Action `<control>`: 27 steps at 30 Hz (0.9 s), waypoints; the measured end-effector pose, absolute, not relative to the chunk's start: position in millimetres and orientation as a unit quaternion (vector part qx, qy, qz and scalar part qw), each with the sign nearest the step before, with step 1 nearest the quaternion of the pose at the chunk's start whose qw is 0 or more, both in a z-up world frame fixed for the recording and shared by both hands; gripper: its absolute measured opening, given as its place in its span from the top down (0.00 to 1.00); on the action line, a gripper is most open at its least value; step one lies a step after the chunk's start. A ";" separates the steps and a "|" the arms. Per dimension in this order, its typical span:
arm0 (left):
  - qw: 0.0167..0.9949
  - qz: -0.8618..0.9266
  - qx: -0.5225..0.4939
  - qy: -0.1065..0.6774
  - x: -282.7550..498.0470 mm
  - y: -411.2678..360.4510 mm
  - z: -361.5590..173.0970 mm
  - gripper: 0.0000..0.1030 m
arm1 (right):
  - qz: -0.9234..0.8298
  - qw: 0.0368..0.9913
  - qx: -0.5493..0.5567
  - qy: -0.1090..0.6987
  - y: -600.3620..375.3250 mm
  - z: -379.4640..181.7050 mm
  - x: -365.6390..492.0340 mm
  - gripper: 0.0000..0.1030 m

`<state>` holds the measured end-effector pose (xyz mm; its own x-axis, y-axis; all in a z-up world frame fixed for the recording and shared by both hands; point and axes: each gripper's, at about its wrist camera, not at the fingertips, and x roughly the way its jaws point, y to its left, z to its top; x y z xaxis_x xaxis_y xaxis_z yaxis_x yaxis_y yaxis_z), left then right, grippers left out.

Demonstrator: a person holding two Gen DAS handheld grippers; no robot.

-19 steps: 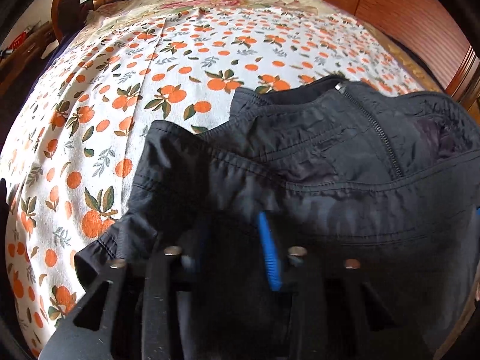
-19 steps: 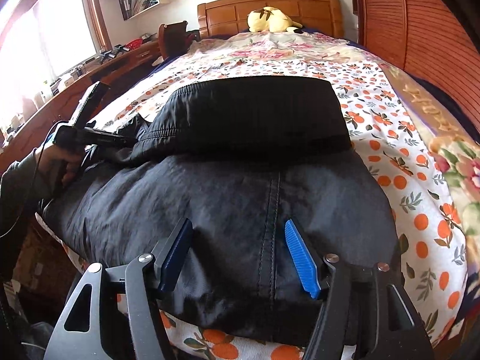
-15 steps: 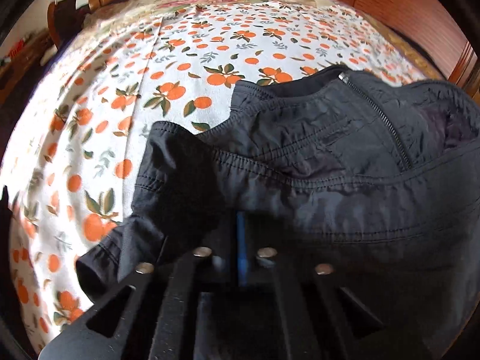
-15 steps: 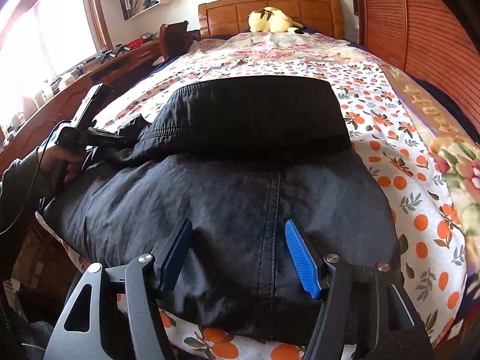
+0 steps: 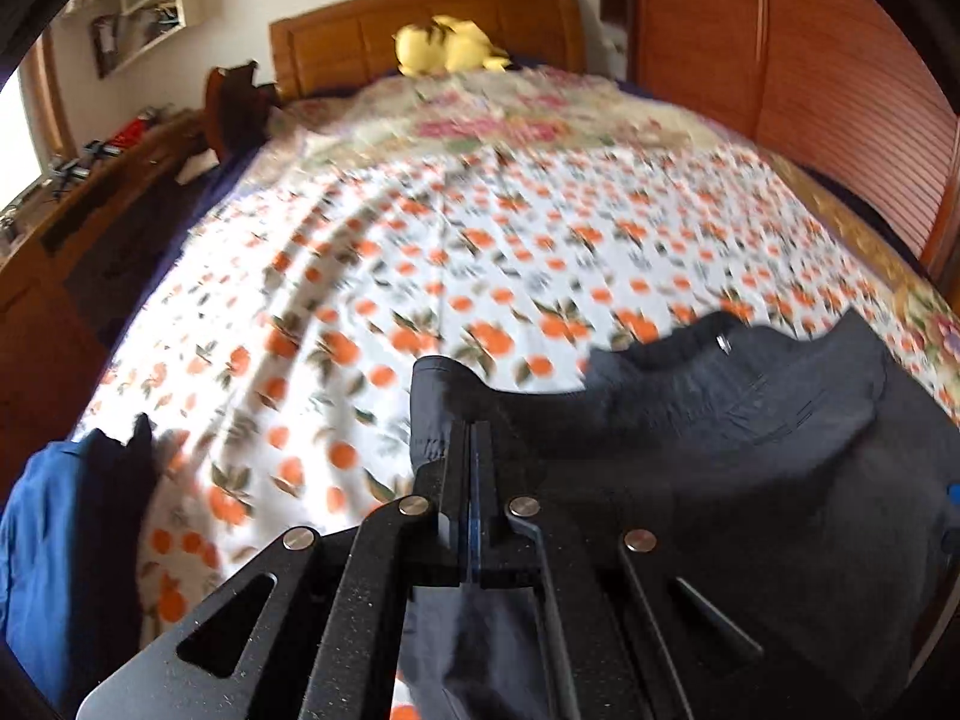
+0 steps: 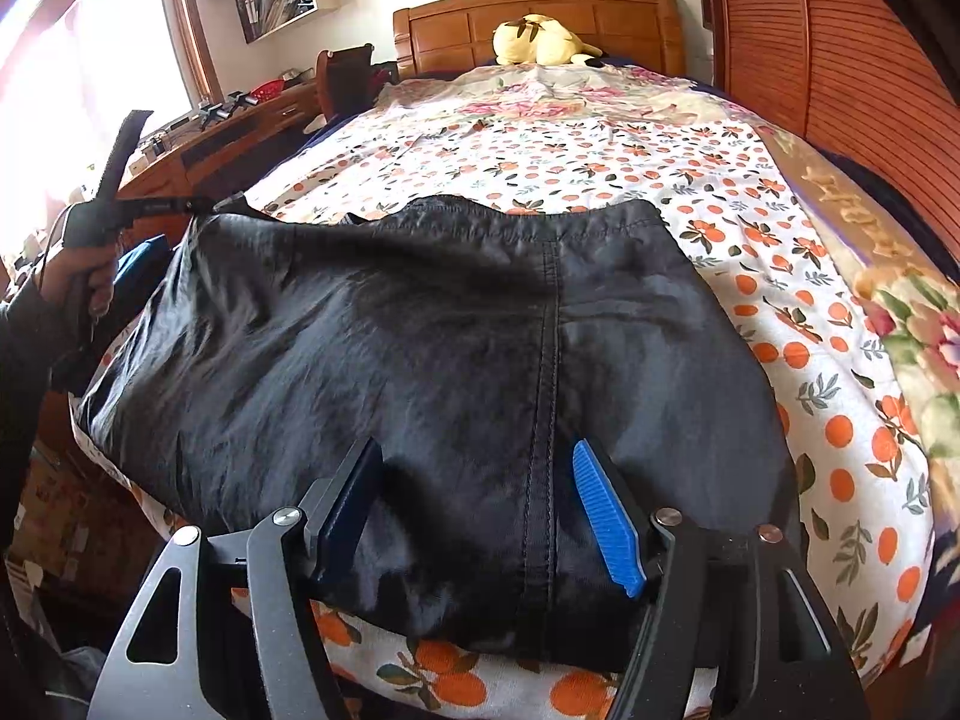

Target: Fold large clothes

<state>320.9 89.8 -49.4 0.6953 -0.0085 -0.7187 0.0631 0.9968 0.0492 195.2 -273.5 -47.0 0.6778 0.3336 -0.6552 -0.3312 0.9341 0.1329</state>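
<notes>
A large black jacket [image 6: 450, 348] lies spread on the orange-print bedsheet [image 6: 750, 192], its back seam running toward me. My right gripper [image 6: 474, 480] stands open low over the near hem, blue pads either side of the seam and not pressing on it. My left gripper [image 5: 471, 426] is shut on a fold of the jacket [image 5: 750, 450] at its left edge. In the right wrist view the left gripper [image 6: 192, 204] holds that corner lifted, with a person's hand [image 6: 78, 276] on its handle.
A yellow plush toy [image 6: 540, 39] lies by the wooden headboard [image 6: 540, 12]. A slatted wooden wardrobe [image 6: 840, 60] lines the right side; a cluttered desk [image 6: 240, 132] runs along the left. A blue garment [image 5: 54, 540] hangs off the bed's near-left corner.
The left jaws closed on the jacket's edge and raised it, so the left view tilted up toward the headboard. The jacket's far-left corner now stands lifted. The right gripper stayed put.
</notes>
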 end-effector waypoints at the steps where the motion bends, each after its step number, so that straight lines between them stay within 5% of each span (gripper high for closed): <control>1: 0.921 -0.016 0.032 0.388 322.6 92.6 -47.8 1.00 | 0.182 0.916 0.004 0.358 -273.7 -46.7 195.7 0.34; 12: 0.915 -0.014 0.013 0.403 313.6 93.9 -65.6 0.99 | 0.175 0.918 -0.023 0.354 -281.7 -31.5 230.7 0.34; 14: 0.915 -0.022 0.007 0.402 305.6 93.7 -64.6 0.85 | 0.172 0.920 -0.028 0.350 -287.2 -25.2 248.4 0.34; 15: 0.916 -0.030 0.001 0.400 300.7 93.3 -64.3 0.63 | 0.168 0.922 -0.028 0.349 -288.9 -22.9 257.1 0.34; 16: 0.916 -0.036 -0.004 0.399 297.3 92.6 -63.9 0.50 | 0.165 0.923 -0.028 0.347 -291.6 -20.5 269.5 0.34; 18: 0.917 -0.042 -0.016 0.397 286.5 92.0 -63.4 0.38 | 0.158 0.924 -0.031 0.347 -293.5 -19.6 295.0 0.34; 27: 0.915 -0.044 -0.001 0.401 245.4 84.3 -64.6 0.36 | 0.117 0.890 0.018 0.440 -314.0 -57.3 428.8 0.35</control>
<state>245.4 84.3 -64.6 0.6738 -0.0821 -0.7343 0.0799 0.9961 -0.0381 428.8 -314.0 -57.3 0.5848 0.2249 -0.7794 -0.1926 0.9718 0.1359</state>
